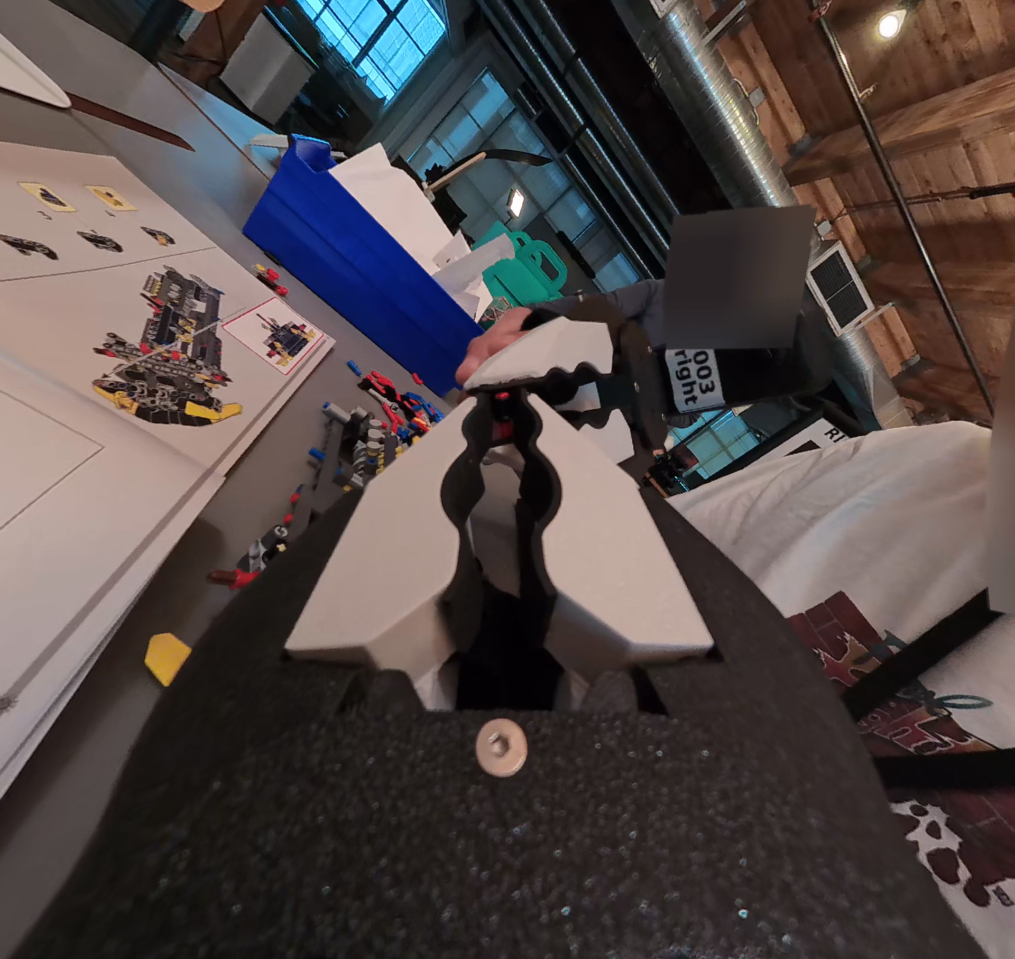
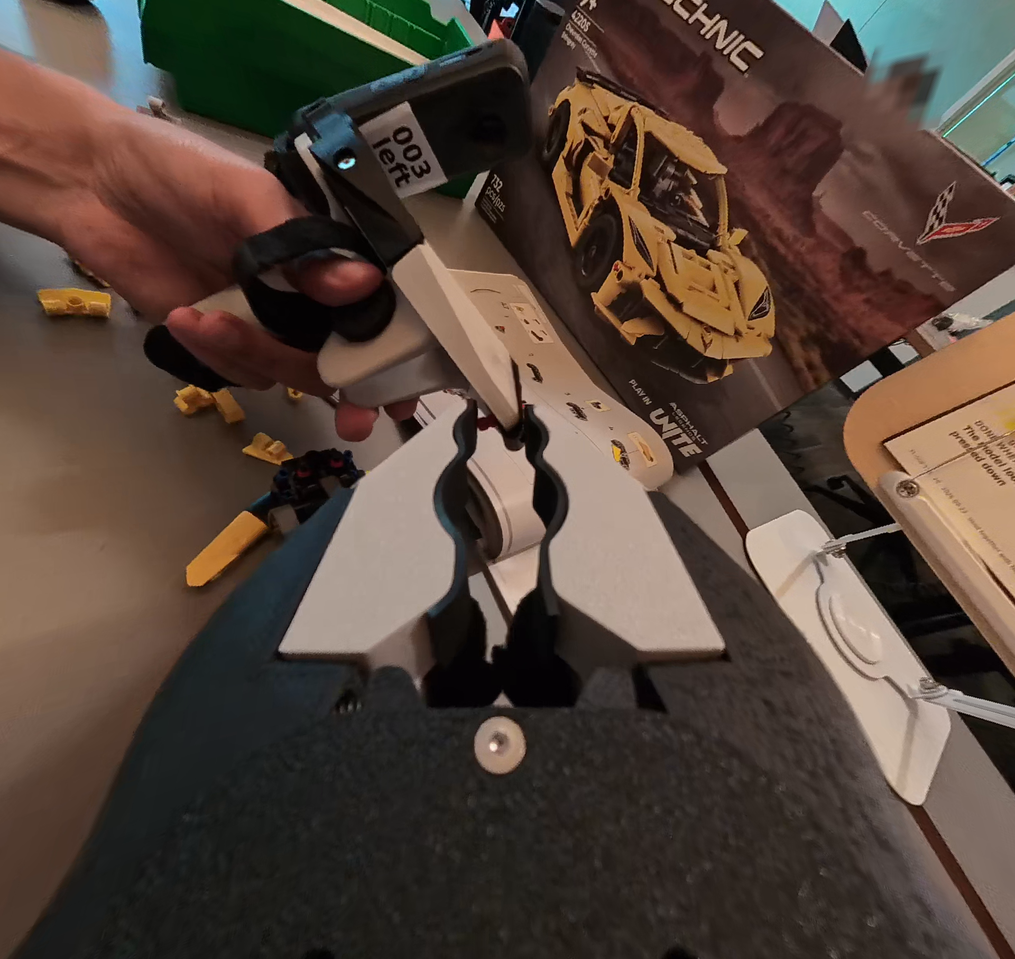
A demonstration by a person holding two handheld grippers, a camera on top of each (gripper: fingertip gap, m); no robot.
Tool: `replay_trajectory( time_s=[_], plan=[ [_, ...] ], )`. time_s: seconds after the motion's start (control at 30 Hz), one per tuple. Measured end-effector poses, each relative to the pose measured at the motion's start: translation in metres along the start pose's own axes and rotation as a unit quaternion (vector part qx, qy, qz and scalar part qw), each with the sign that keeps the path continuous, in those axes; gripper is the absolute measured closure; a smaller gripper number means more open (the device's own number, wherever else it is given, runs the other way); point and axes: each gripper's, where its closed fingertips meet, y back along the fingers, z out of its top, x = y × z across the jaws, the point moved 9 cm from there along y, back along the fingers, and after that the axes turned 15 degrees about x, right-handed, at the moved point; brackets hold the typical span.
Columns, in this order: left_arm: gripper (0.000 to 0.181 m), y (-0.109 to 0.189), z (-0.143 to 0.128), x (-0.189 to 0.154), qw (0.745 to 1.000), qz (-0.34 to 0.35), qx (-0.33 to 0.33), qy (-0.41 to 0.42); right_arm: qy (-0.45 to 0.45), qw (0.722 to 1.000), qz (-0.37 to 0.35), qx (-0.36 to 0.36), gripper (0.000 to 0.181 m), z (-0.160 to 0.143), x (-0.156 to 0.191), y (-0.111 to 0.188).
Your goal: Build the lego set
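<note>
Pinching small red-and-black lego piece (image 1: 501, 415) from both sides, left gripper (image 1: 497, 411) and right gripper (image 2: 497, 427) met tip to tip above worktop (image 1: 230, 498), fingers clamped on it, likely mating two parts. Half-built chassis (image 1: 351, 455) and loose bricks (image 1: 403, 402) lay below, beside open instruction booklet (image 1: 165, 339). Set box (image 2: 741, 191) stood upright behind, probably as reference.

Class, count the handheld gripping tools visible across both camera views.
2. The left tool and the right tool meet tip to tip at a small red piece; none seem hidden.
</note>
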Motion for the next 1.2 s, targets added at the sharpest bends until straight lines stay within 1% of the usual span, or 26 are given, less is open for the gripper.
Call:
replay_trajectory(
  time_s=[0.1, 0.3, 0.43, 0.53, 0.6, 0.67, 0.73, 0.8, 0.87, 1.0, 1.07, 1.13, 1.2],
  plan=[
    [0.176, 0.001, 0.000, 0.000, 1.000, -0.004, 0.007, -0.002, 0.002, 1.000, 0.009, 0.004, 0.165, 0.001, 0.000, 0.000],
    [0.175, 0.003, 0.000, 0.000, 0.999, -0.035, 0.032, 0.006, 0.028, 0.999, 0.016, 0.004, 0.166, 0.003, 0.002, 0.003],
    [0.175, 0.003, -0.001, 0.000, 0.998, -0.035, 0.042, 0.006, 0.038, 0.999, 0.018, 0.007, 0.166, 0.002, 0.004, 0.003],
    [0.175, 0.005, 0.000, 0.001, 0.999, -0.022, 0.044, 0.000, 0.021, 0.999, 0.027, 0.002, 0.166, 0.001, 0.002, 0.000],
    [0.176, 0.006, 0.002, -0.001, 0.999, -0.019, 0.047, -0.009, 0.034, 0.999, 0.003, -0.001, 0.164, 0.003, 0.005, 0.000],
    [0.176, 0.007, 0.002, -0.001, 0.999, -0.004, 0.051, -0.016, 0.051, 0.998, -0.024, 0.012, 0.162, 0.004, 0.007, -0.001],
    [0.176, 0.006, 0.002, 0.000, 0.998, 0.012, 0.052, -0.021, 0.060, 0.997, -0.037, 0.023, 0.161, 0.003, 0.007, -0.003],
    [0.176, 0.006, 0.002, 0.001, 0.998, 0.020, 0.052, -0.021, 0.064, 0.997, -0.032, 0.033, 0.164, 0.003, 0.008, -0.004],
    [0.176, 0.006, 0.002, 0.001, 0.998, 0.026, 0.048, -0.019, 0.073, 0.996, -0.043, 0.042, 0.165, 0.003, 0.008, -0.004],
    [0.175, 0.006, 0.004, 0.001, 0.996, 0.064, 0.045, -0.036, 0.099, 0.990, -0.080, 0.059, 0.164, 0.003, 0.010, -0.007],
    [0.175, 0.006, 0.004, -0.001, 0.994, 0.080, 0.049, -0.050, 0.092, 0.991, -0.074, 0.061, 0.164, 0.003, 0.010, -0.007],
    [0.175, 0.006, 0.005, -0.003, 0.994, 0.079, 0.050, -0.057, 0.064, 0.995, -0.053, 0.051, 0.165, 0.004, 0.007, -0.005],
    [0.175, 0.007, 0.005, -0.004, 0.995, 0.068, 0.055, -0.054, 0.071, 0.994, -0.069, 0.040, 0.164, 0.003, 0.005, -0.004]
  ],
)
